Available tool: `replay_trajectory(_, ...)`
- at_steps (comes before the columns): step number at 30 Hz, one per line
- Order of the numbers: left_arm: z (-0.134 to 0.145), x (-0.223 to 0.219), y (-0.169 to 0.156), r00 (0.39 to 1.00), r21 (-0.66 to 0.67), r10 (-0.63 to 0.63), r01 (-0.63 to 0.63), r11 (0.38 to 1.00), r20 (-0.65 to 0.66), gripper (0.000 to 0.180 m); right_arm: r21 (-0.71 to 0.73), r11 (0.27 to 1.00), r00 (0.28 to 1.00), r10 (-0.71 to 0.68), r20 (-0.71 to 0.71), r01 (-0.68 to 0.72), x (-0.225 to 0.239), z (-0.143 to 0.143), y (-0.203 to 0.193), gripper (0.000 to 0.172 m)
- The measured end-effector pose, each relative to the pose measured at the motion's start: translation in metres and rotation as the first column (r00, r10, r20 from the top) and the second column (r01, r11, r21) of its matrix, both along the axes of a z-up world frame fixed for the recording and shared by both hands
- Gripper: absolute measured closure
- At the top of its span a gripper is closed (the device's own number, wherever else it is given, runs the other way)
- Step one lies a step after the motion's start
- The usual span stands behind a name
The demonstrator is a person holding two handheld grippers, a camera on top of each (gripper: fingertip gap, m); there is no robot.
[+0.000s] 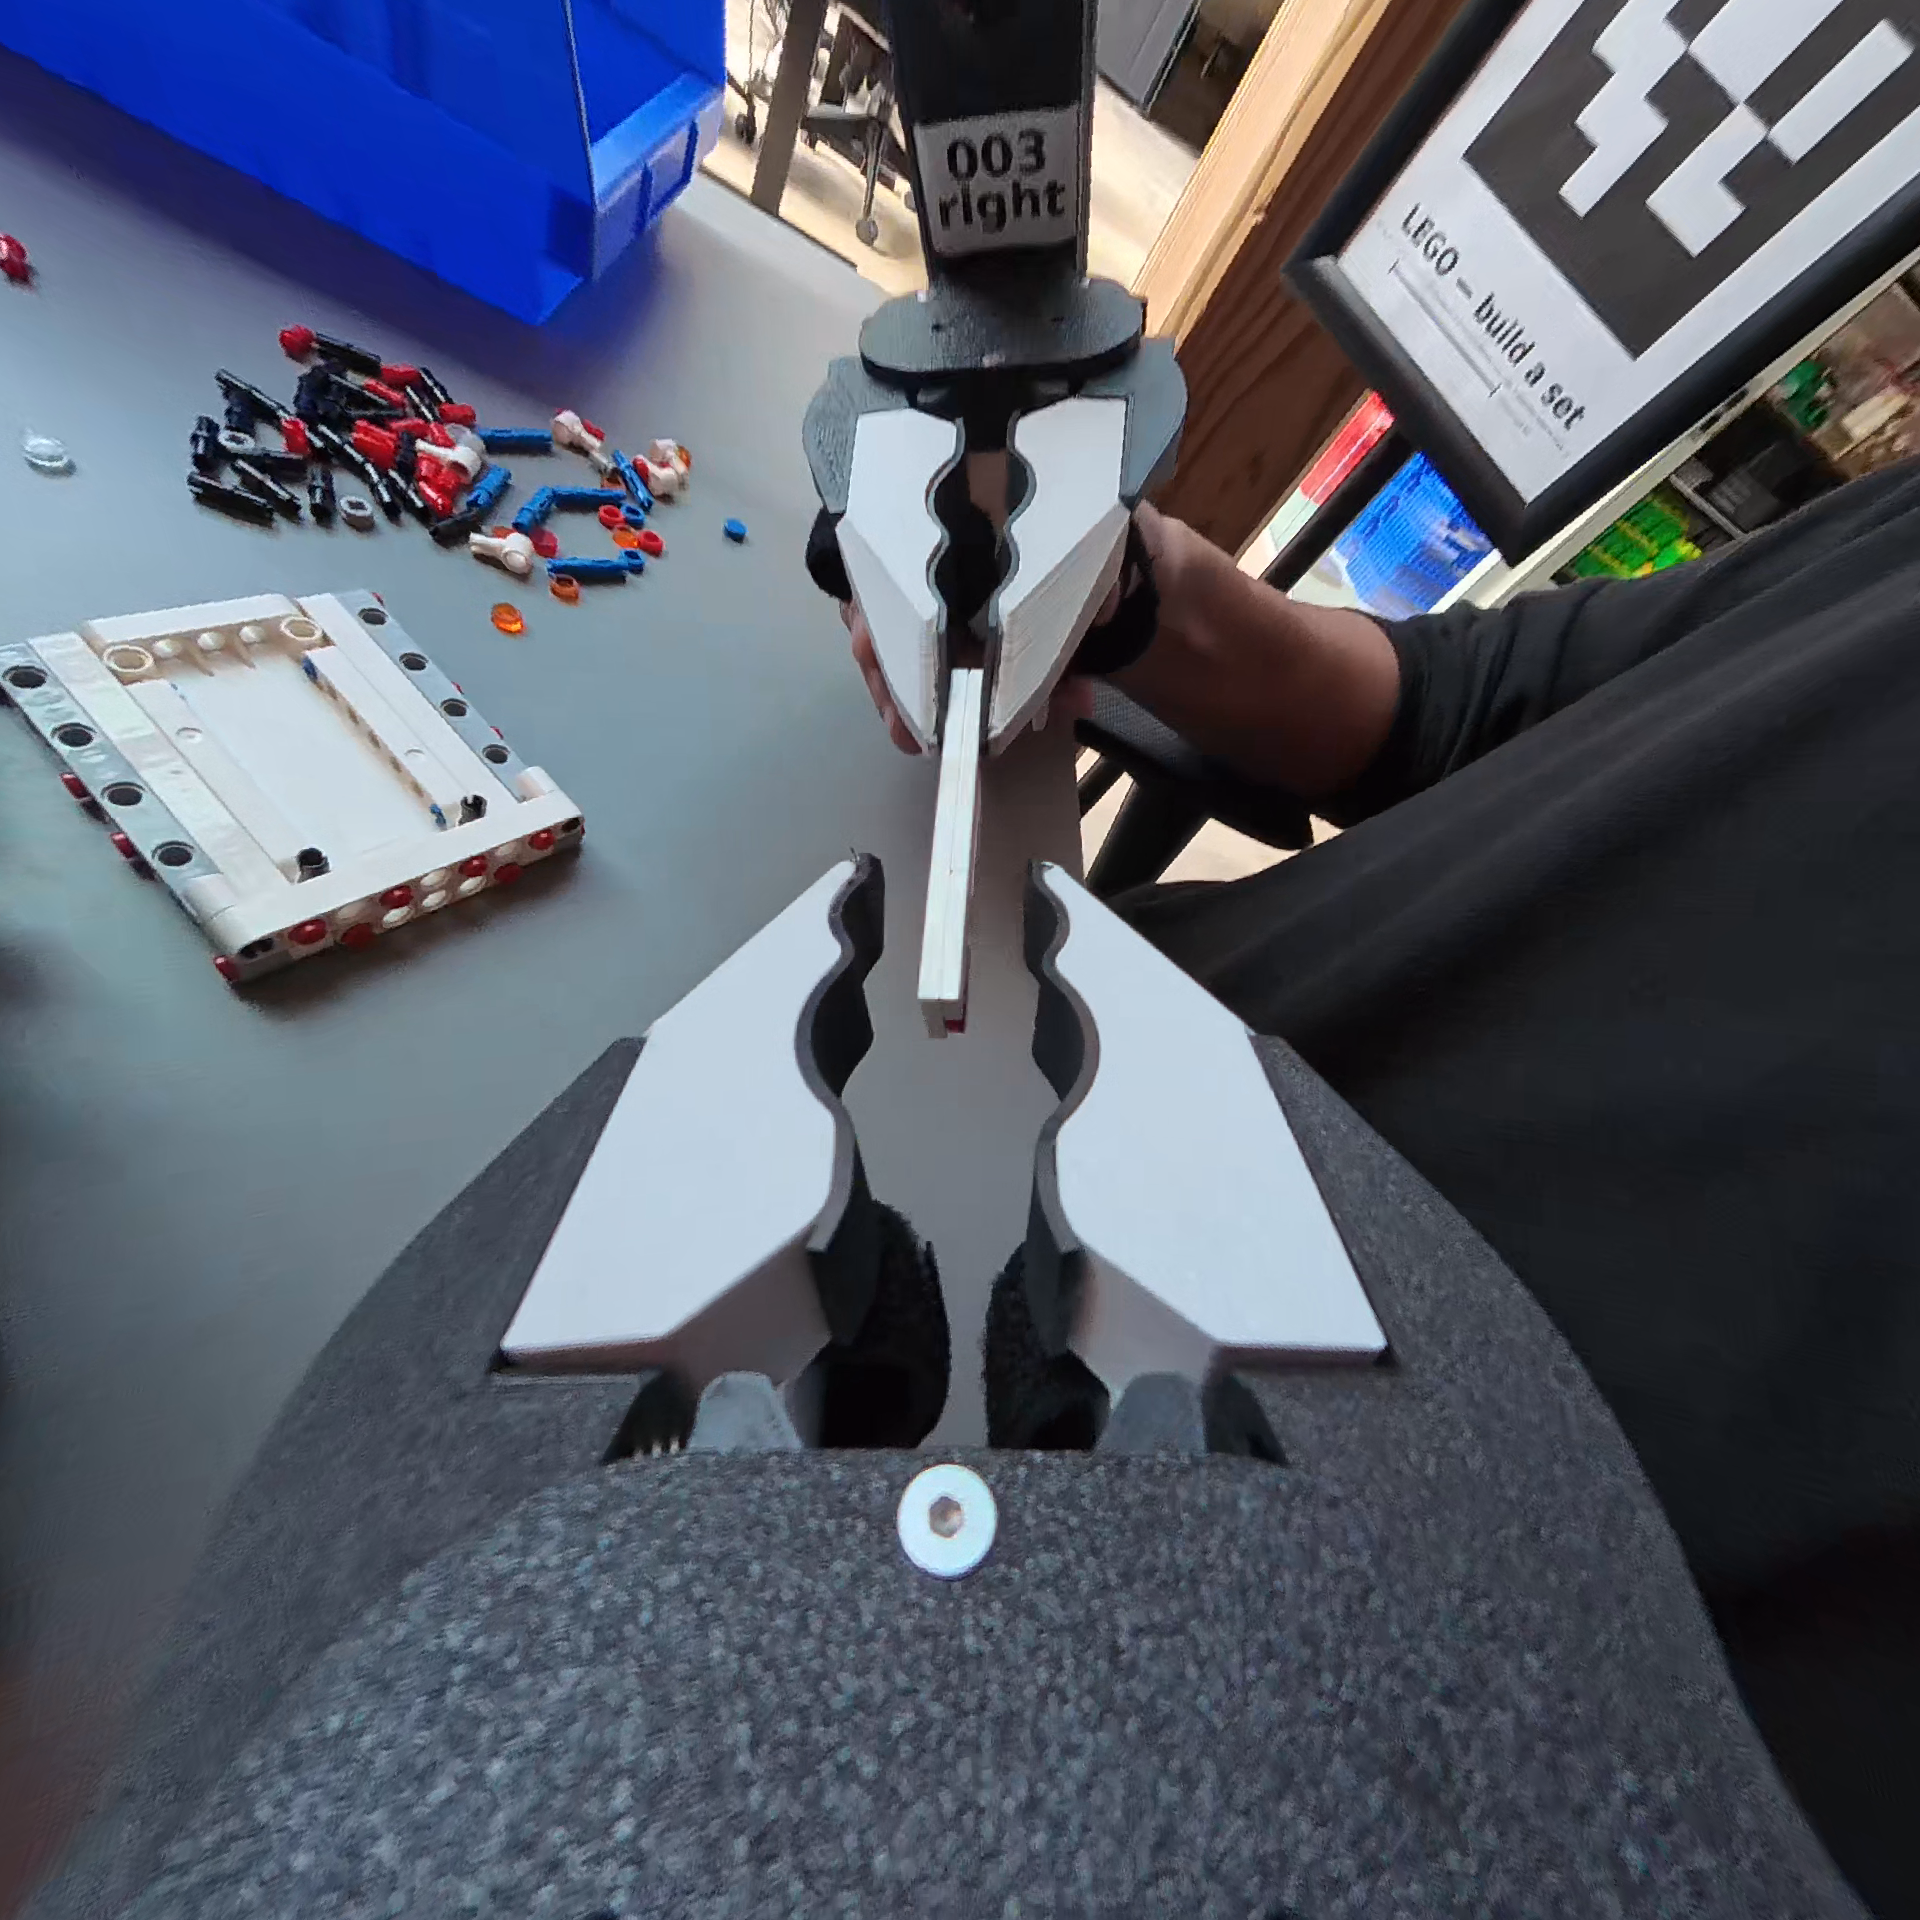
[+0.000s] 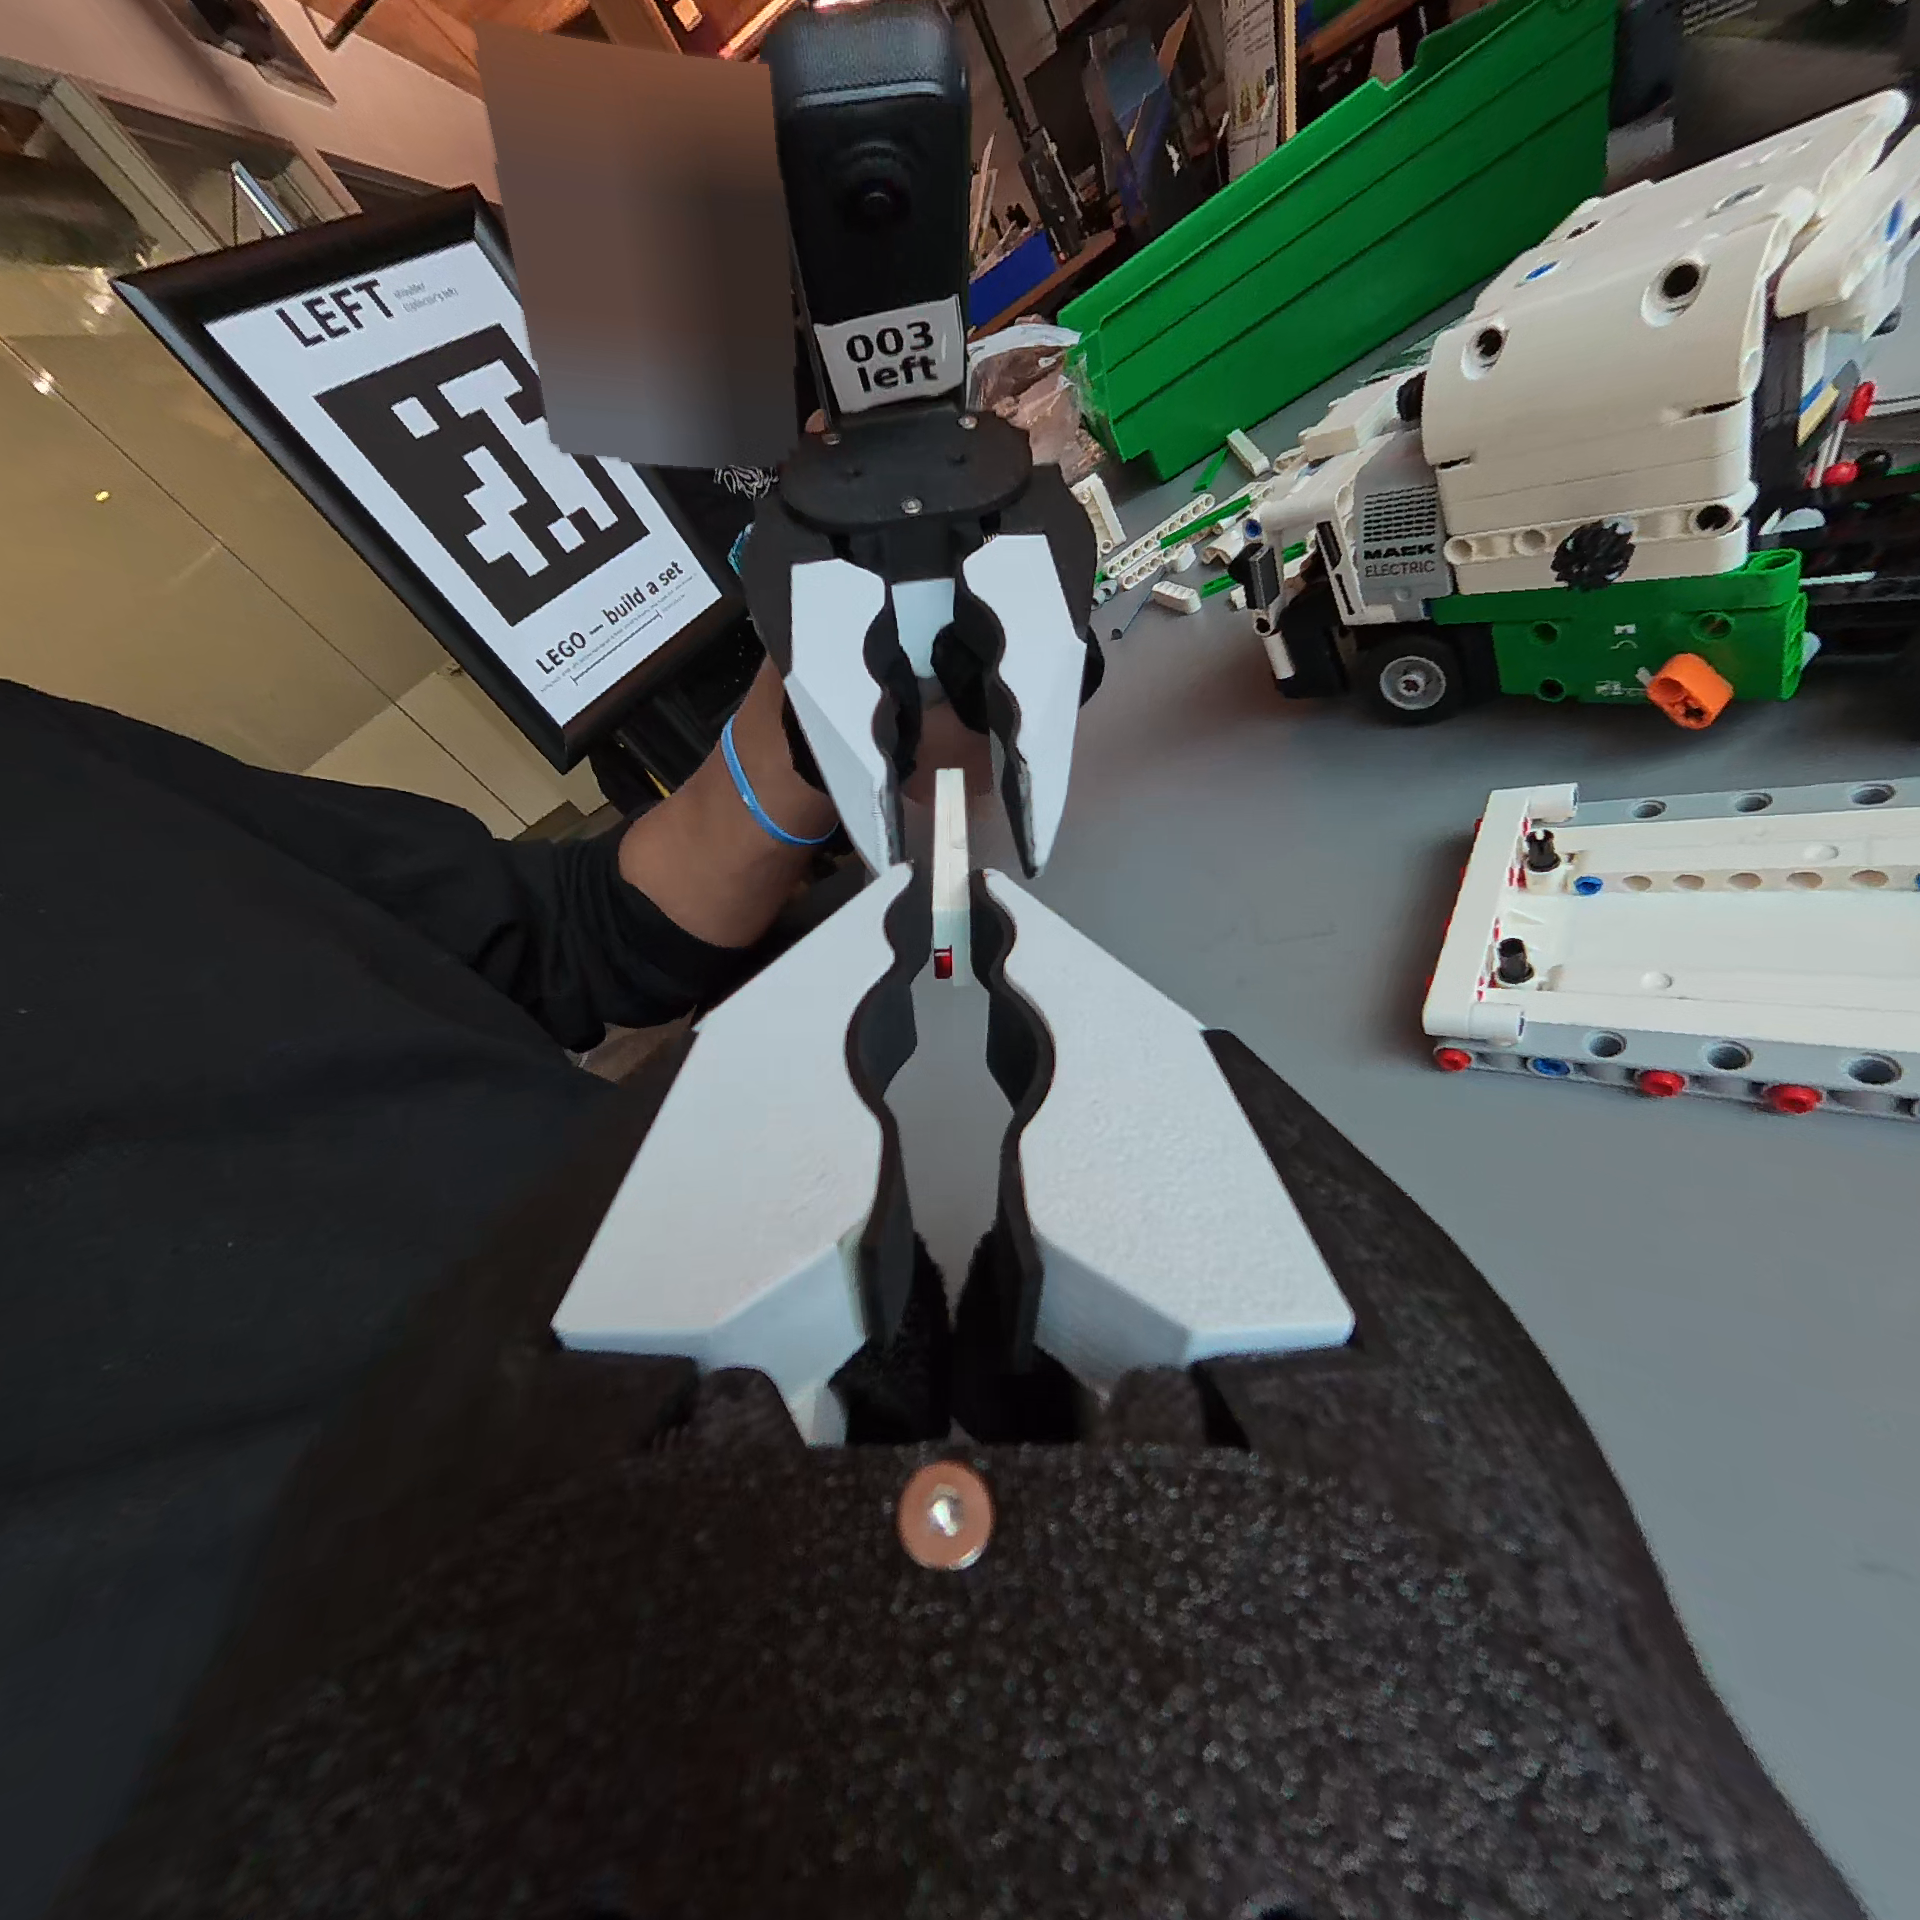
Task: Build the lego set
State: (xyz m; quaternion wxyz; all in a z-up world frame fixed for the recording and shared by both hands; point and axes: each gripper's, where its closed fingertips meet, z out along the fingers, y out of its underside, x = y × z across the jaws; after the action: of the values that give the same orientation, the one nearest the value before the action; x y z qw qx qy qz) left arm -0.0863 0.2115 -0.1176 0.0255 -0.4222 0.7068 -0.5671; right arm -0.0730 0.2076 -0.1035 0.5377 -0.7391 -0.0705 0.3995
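We see the grey table (image 1: 644,1039) bearing a white and grey brick frame (image 1: 281,769) at the left of the left wrist view, loose pins (image 1: 416,457) above it. At centre frame, our right hand-held gripper (image 2: 943,883) clamps a white beam (image 2: 951,894); our left hand-held gripper (image 1: 951,883) stands released around the beam's other end, pads apart from it.

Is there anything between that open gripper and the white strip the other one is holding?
Nothing visible. The strip reaches between the left gripper's open jaws, untouched; the right gripper clamps its far end.
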Motion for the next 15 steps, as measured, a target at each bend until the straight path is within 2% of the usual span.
replay_trajectory(4,0.013,0.010,0.000,0.997,-0.115,0.060,-0.055,0.992,0.041,0.170,0.005,0.999,0.997,-0.039,-0.061,0.039,0.004,0.003,0.004,0.167)
replay_trajectory(9,0.016,0.017,0.008,0.995,-0.197,0.101,-0.097,0.976,0.014,0.165,0.016,0.995,0.984,-0.096,-0.153,0.099,0.012,0.008,0.011,0.167)
replay_trajectory(14,0.013,0.020,0.007,0.993,-0.182,0.113,-0.107,0.977,0.020,0.166,0.026,0.993,0.974,-0.112,-0.197,0.119,0.019,0.012,0.009,0.167)
replay_trajectory(15,0.012,0.020,0.006,0.993,-0.170,0.112,-0.106,0.980,0.023,0.173,0.024,0.992,0.972,-0.119,-0.201,0.126,0.020,0.012,0.009,0.167)
